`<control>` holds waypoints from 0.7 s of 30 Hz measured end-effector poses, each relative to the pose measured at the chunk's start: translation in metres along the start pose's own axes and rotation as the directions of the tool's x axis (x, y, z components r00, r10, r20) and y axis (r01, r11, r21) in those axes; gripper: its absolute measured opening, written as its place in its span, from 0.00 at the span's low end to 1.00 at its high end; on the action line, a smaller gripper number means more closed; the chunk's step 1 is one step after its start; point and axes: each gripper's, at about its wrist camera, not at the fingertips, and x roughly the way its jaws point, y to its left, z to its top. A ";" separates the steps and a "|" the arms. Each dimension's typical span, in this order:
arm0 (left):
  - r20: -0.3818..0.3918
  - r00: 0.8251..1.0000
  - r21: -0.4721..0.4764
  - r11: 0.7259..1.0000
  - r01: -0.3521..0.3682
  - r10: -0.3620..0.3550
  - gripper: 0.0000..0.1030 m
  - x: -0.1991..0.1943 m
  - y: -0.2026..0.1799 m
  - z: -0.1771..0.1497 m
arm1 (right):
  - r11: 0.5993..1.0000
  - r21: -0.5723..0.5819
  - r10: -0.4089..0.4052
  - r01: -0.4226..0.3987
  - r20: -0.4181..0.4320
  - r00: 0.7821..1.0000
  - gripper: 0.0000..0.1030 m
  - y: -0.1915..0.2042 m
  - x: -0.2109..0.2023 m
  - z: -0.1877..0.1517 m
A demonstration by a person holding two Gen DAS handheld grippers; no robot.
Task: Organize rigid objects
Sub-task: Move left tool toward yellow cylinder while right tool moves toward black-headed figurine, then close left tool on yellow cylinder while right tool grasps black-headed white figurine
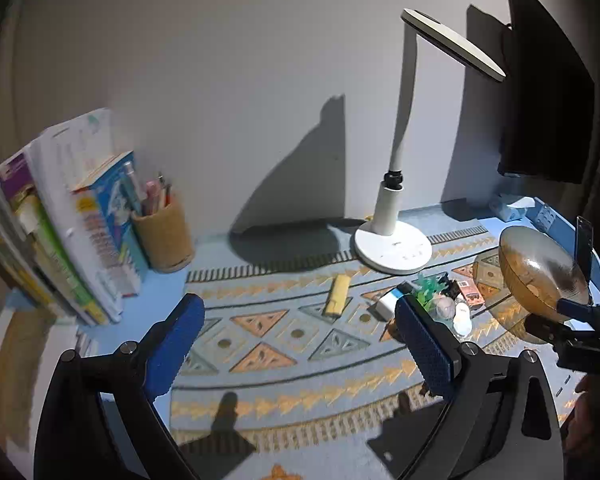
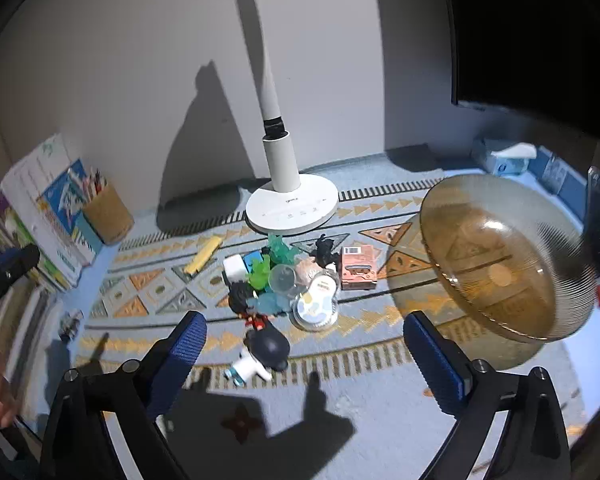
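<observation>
Each claw has black angular arms fixed with round silver screws and two fingers faced with ribbed blue pads; the right claw looks identical.

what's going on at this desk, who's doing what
A person holds a gripper in each hand above a patterned desk mat, tidying small things. The left gripper and the right gripper are both open and empty. A pile of small toys lies in front of the lamp, and a little figure lies apart, nearest the right gripper. An amber glass bowl sits tilted on the right and looks empty.
</observation>
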 end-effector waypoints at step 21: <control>-0.307 0.940 0.087 0.980 0.182 -0.147 0.79 0.187 -0.029 -0.031 | 0.992 -0.012 0.116 -0.126 -0.311 0.943 0.79 0.019 0.102 -0.045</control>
